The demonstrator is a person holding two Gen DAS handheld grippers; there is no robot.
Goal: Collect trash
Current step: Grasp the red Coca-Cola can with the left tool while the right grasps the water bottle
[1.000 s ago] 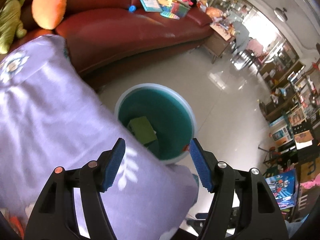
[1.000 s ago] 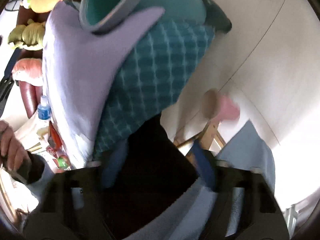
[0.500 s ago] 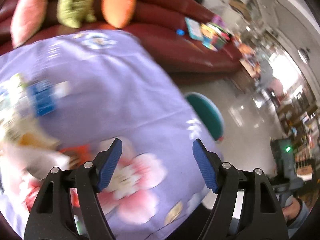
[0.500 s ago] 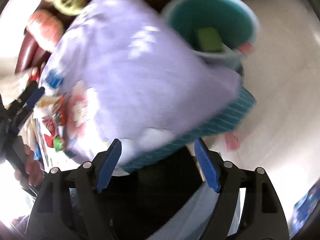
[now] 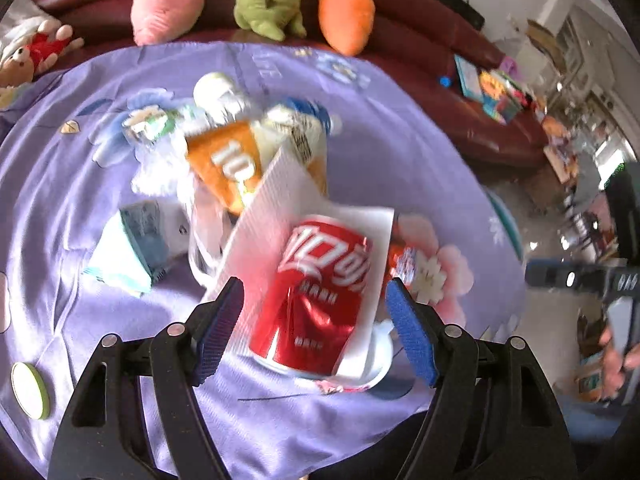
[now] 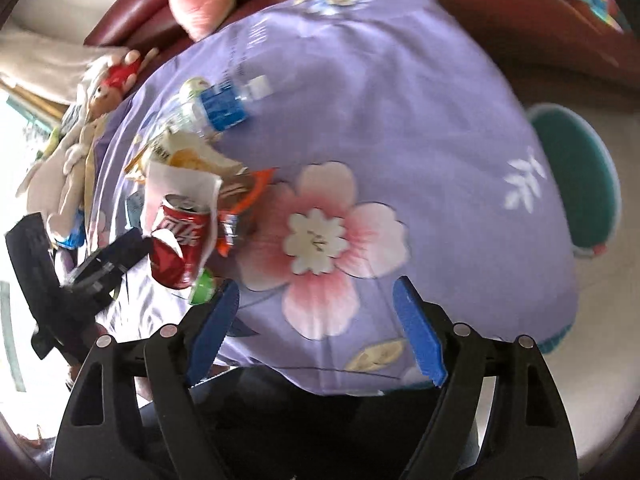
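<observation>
A dented red cola can (image 5: 320,284) lies on a white sheet of paper (image 5: 280,200) on the purple flowered tablecloth (image 5: 400,128). My left gripper (image 5: 313,286) hovers over it, open; the can shows between the blue pads (image 5: 218,320), which do not touch it. Behind it lie an orange snack bag (image 5: 224,164), a clear bottle with a blue label (image 6: 220,106) and a pale blue tissue pack (image 5: 128,248). My right gripper (image 6: 316,284) is open and holds nothing, above the pink flower print (image 6: 320,240). The teal bin (image 6: 576,184) stands on the floor to the right.
A dark red sofa (image 5: 460,40) with plush toys (image 5: 344,12) runs behind the table. A round green-edged lid (image 5: 30,390) lies near the cloth's left edge. In the right wrist view my left gripper (image 6: 108,256) reaches in beside the can (image 6: 180,240). A hand (image 5: 616,360) shows at the far right.
Both views have swung from the teal bin onto the table. The left gripper now hangs over the cola can and trash pile. The right jaws stand wider than a second ago.
</observation>
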